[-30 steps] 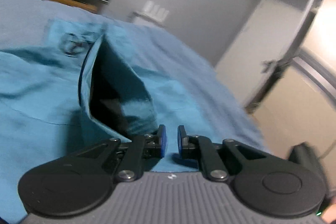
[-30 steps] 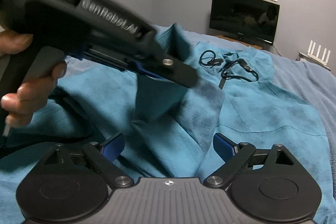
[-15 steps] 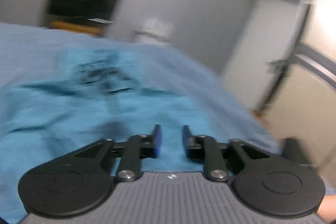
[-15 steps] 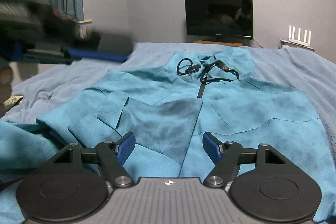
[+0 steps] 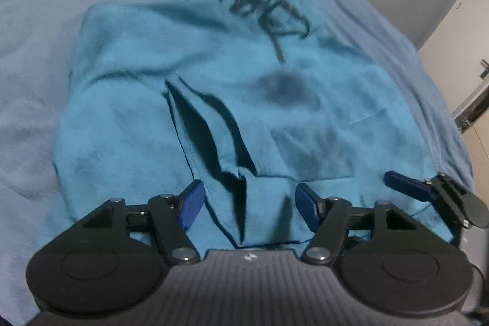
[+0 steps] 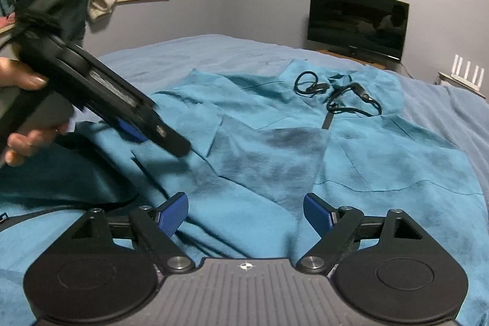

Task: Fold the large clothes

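Garment spread flat on bed, collar at 12 o'clock. Left gripper spread, empty, above hem fold. Right gripper spread, empty. Judged between folds; next needs a hem pinch.

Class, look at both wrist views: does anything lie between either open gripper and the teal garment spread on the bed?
Nothing visible does. The left gripper and right gripper both hang open directly over the teal garment. Only the black cord rests on it, far off near the collar.
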Demonstrator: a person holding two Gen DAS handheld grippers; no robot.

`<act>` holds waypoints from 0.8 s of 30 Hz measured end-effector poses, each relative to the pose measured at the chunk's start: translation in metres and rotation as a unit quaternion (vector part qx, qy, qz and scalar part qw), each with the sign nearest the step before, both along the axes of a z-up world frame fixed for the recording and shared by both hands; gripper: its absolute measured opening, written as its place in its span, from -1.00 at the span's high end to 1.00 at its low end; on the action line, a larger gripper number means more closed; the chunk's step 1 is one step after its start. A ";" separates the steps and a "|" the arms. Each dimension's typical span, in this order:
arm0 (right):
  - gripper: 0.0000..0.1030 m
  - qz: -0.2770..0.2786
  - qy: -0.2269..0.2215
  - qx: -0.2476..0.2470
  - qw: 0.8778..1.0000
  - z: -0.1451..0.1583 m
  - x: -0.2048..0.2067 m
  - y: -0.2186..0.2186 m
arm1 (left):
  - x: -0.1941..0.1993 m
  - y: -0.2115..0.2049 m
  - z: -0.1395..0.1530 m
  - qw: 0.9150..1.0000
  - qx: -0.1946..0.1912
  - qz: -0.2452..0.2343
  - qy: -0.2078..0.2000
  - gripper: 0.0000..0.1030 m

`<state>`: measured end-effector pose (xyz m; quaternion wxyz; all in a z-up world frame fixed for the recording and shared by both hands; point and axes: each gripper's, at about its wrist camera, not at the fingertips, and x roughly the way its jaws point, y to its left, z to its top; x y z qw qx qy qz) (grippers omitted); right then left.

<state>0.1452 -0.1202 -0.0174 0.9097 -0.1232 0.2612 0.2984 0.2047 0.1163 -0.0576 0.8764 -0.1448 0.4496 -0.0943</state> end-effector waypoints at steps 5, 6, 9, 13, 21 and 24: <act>-0.64 0.008 -0.003 -0.003 1.000 0.001 -0.006 0.003 | 0.004 -0.010 -0.006 0.998 -0.050 -0.021 -0.010 0.80; -0.64 0.009 -0.003 -0.004 1.000 0.002 -0.007 0.004 | 0.003 -0.013 -0.004 0.997 -0.067 -0.032 -0.020 0.81; -0.65 0.017 -0.008 -0.004 1.000 0.002 -0.010 0.005 | -0.003 -0.026 0.011 0.991 -0.103 -0.064 -0.061 0.84; -0.76 0.007 -0.030 -0.006 1.000 0.005 -0.013 0.006 | -0.007 -0.043 0.026 0.981 -0.131 -0.094 -0.110 0.85; 0.77 -0.071 -0.064 0.036 0.995 0.016 0.001 -0.017 | -0.018 -0.040 0.048 0.964 -0.173 -0.088 -0.183 0.72; 0.81 -0.135 -0.062 0.080 0.986 0.023 0.009 -0.040 | -0.023 -0.021 0.051 0.966 -0.163 -0.054 -0.191 0.07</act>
